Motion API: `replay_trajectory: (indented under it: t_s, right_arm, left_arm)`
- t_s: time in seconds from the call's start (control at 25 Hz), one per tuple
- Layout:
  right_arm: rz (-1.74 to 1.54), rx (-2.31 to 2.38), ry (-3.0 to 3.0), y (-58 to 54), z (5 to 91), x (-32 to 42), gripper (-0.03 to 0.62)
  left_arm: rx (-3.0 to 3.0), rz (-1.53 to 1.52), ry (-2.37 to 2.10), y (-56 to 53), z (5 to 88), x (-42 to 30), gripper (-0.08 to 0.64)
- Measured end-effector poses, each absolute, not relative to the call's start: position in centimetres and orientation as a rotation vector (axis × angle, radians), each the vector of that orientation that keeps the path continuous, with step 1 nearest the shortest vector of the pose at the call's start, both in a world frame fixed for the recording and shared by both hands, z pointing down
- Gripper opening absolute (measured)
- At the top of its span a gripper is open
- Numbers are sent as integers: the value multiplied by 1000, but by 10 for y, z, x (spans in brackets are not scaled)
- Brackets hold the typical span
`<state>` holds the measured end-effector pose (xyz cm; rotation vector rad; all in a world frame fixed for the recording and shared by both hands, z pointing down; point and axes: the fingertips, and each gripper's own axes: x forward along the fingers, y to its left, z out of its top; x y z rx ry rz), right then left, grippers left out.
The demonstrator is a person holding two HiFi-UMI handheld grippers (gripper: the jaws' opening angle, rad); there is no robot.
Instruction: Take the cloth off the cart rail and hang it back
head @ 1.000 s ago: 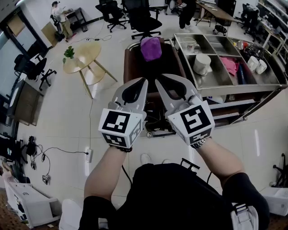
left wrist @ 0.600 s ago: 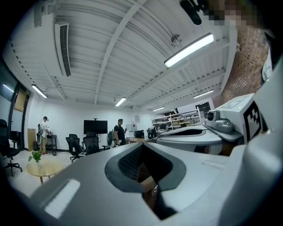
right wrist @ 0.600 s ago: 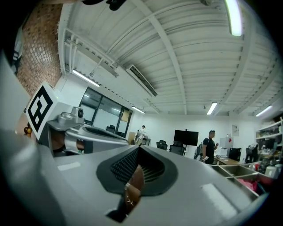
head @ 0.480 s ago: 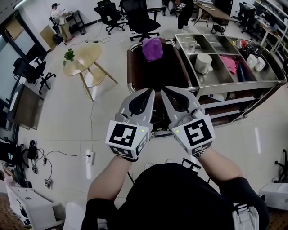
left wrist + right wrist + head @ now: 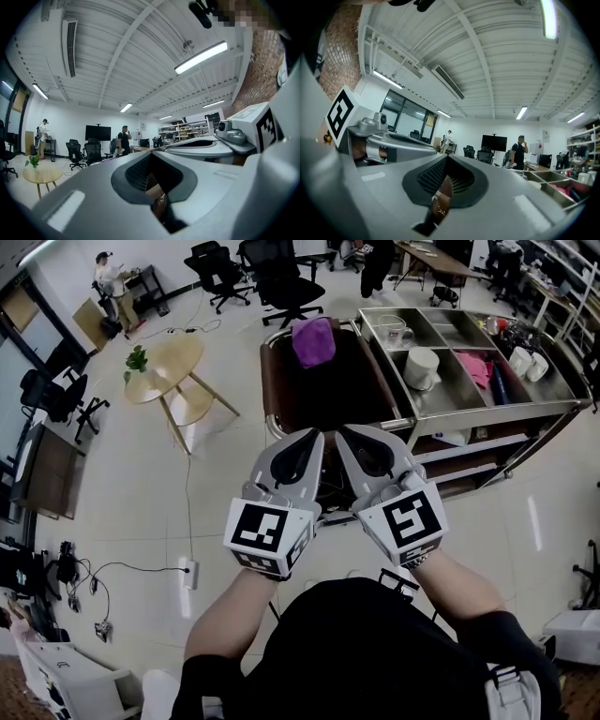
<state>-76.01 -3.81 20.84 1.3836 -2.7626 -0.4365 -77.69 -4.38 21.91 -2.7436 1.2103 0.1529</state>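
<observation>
A purple cloth hangs draped over the far rail of the brown cart in the head view. My left gripper and right gripper are held side by side above the cart's near end, well short of the cloth. Both are shut with nothing between their jaws. The left gripper view shows its closed jaws pointing level across the room, and the right gripper view shows the same of its own jaws. Neither gripper view shows the cloth.
A steel trolley stands right of the cart, holding a white bowl, a pink rag and a glass mug. A round wooden table stands to the left, office chairs beyond. A power strip lies on the floor.
Both grippers have sunk a little lower in the head view and drawn closer together. The cloth has stayed on the rail.
</observation>
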Motion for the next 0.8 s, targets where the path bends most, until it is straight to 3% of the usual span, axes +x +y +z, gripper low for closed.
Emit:
replay_trajectory:
  t_s: [0.8]
  right_arm:
    - [-437,1389,-2745,-52,213,-768,0]
  left_arm:
    - [-2760,145,1206,-59,228,-785,-3]
